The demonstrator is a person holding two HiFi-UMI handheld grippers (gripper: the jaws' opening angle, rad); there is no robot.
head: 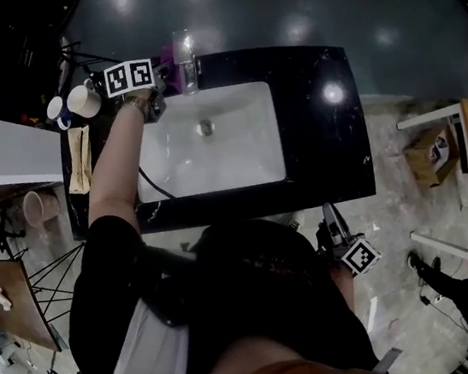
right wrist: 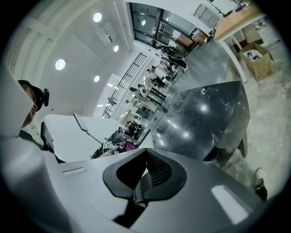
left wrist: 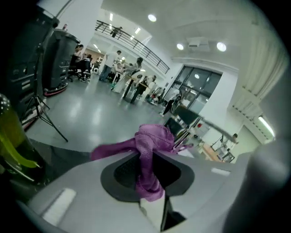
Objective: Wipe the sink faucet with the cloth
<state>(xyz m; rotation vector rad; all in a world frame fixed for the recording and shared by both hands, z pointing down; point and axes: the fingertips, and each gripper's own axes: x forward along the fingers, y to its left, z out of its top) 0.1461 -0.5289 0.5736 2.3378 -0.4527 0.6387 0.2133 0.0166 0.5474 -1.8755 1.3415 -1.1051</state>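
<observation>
left tool (left wrist: pixel 150 170) clamped on crumpled purple cloth (left wrist: pixel 153 139), just beside shiny upright sink faucet (head: pixel 185 61) at white basin (head: pixel 247 93) back rim. right tool (right wrist: pixel 144 175) closed, empty. judgement: grip firm, wrap cloth round spout, stroke slowly.

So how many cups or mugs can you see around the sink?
3. A white mug and a second mug sit side by side at the far left corner of the counter; a pinkish cup stands lower, off its left edge. More may be hidden.
</observation>
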